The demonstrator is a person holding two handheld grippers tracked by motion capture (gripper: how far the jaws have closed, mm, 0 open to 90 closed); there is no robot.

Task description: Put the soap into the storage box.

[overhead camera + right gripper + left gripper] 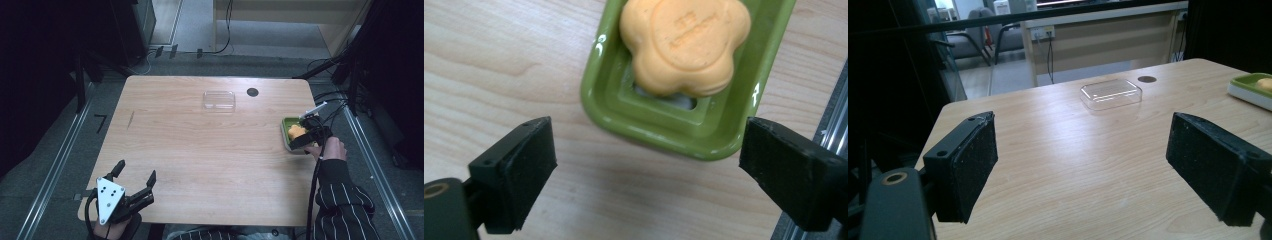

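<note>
Left gripper (134, 175) sat at about 7 o'clock on the table (200, 150), jaws wide apart and holding nothing; its own view looked across bare wood toward the far edge.

Clear lid (219, 99) lay at 12 o'clock, flat on the wood and well apart from both grippers. A small dark disc (252, 92) sat just to its right, set in the tabletop; a cable hole or cap, probably, but too small to tell.

Green soap dish (286, 134) stood at 3 o'clock by the table's right edge, with the orange flower-shaped soap (296, 132) lying in it. Right gripper (312, 131) hung over the dish, jaws spread and clamped on nothing. In the right gripper view the pads (519, 165) stood to either side of the dish's near end and clear of it.

Judgement: the soap appeared to have been set in the dish, so the placing step looked finished. The likely next move was to fetch the lid from 12 o'clock and bring it over the dish. That would call for a shallow grip on the lid's thin rim, then lowering it level so it seats square on the dish.

Hard to make out: in the high view the right gripper and hand (330, 149) covered the dish's right half. The stamped lettering on the soap was unreadable. In the right gripper view the dish's far end was cut off.
</note>
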